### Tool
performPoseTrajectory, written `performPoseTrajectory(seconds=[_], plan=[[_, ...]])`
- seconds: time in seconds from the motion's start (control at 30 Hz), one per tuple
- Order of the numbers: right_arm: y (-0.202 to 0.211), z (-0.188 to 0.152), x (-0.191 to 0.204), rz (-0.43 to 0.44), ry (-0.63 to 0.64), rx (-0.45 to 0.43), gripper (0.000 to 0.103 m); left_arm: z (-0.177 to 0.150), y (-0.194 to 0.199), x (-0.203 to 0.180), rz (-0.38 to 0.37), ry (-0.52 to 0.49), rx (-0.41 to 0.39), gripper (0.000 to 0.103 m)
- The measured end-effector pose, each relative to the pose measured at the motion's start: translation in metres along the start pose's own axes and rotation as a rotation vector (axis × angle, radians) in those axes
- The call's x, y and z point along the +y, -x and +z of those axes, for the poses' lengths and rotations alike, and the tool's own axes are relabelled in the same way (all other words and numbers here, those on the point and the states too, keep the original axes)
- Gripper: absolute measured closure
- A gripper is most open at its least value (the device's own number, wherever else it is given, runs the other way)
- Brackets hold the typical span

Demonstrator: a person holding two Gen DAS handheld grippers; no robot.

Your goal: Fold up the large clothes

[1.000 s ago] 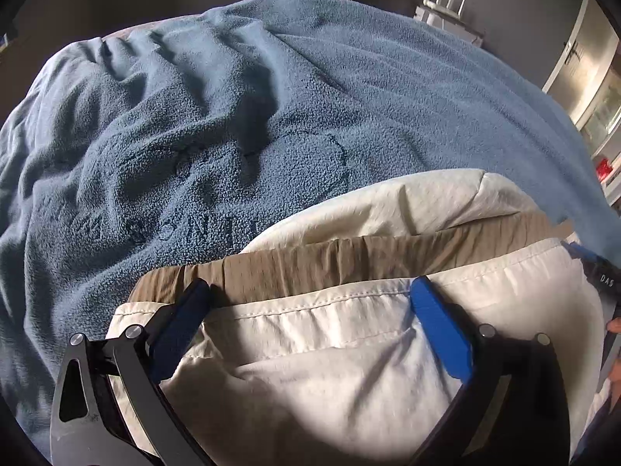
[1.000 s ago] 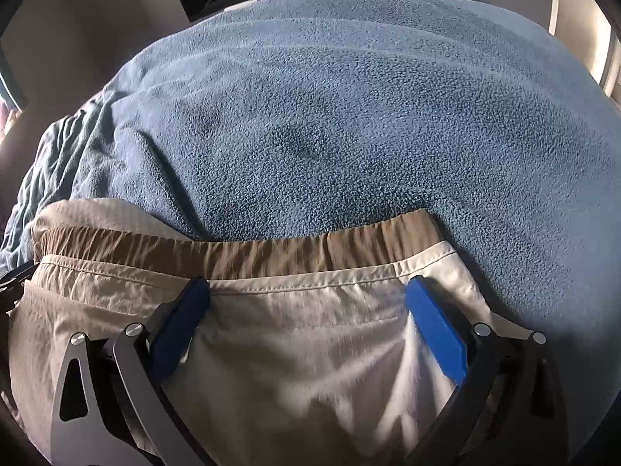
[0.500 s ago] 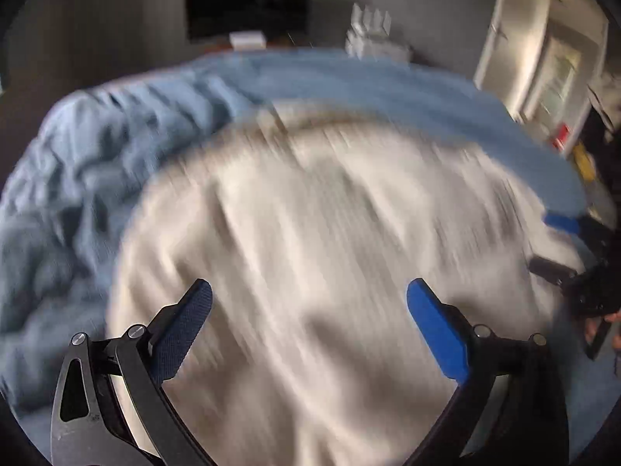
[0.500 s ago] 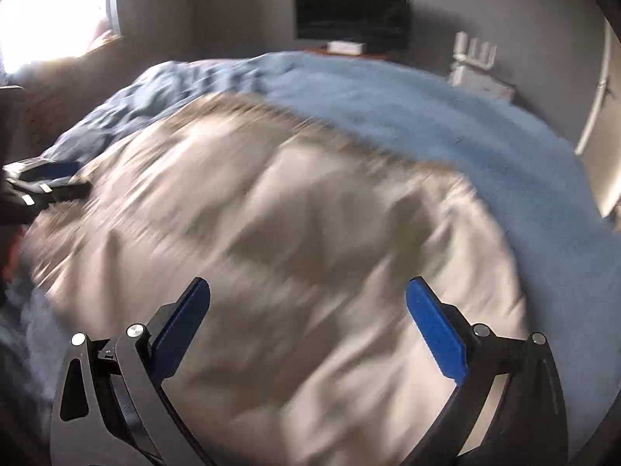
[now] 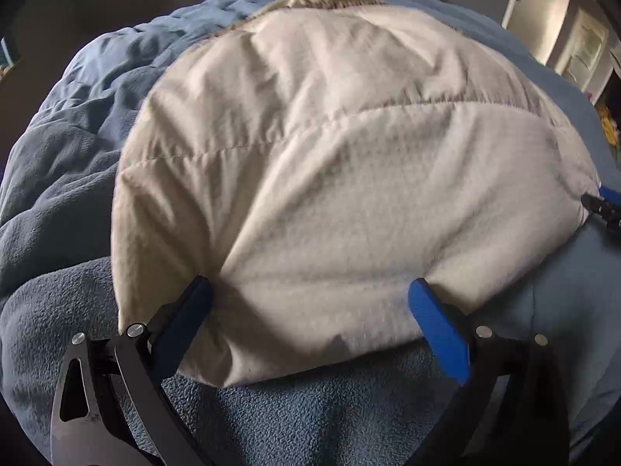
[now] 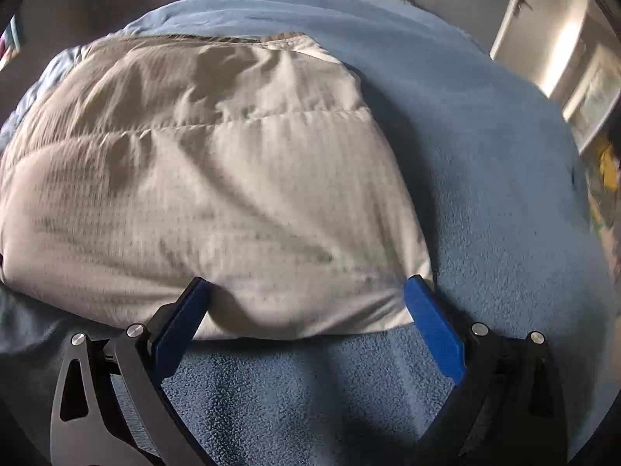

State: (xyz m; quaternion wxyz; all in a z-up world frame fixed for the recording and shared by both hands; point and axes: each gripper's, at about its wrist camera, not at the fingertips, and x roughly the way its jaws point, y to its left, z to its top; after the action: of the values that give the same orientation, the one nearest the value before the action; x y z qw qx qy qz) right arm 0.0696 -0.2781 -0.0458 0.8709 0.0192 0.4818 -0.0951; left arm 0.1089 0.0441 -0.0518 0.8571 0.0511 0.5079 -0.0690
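Left wrist: cream garment [image 5: 349, 178] spread on blue blanket [image 5: 58, 202].

Garment [image 5: 341, 178] atop blanket [image 5: 295, 411]

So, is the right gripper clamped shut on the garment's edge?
No: the right gripper is open, fingers wide apart against the cream garment's near edge.
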Motion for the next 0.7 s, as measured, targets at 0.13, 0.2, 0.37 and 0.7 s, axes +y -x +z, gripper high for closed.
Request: performPoseTrajectory(seconds=[0.13, 0.2, 0.37, 0.7], plan=[[0.031, 0.007, -0.009, 0.054, -0.035, -0.124, 0.008, 0.008, 0.026, 0.020, -0.017, 0.093, -0.108, 0.007], [0.042, 0.015, -0.011, 0.058, -0.023, -0.178, 0.008, 0.018, 0.031, 0.037, -0.027, 0.140, -0.123, 0.007], [0.027, 0.063, -0.004, -0.011, 0.165, -0.176, 0.008, 0.059, 0.032, 0.083, 0.070, 0.149, -0.181, 0.007], [-0.052, 0.111, -0.020, 0.005, 0.252, -0.104, 0.008, 0.088, -0.040, 0.130, 0.024, 0.197, -0.093, 0.006]])
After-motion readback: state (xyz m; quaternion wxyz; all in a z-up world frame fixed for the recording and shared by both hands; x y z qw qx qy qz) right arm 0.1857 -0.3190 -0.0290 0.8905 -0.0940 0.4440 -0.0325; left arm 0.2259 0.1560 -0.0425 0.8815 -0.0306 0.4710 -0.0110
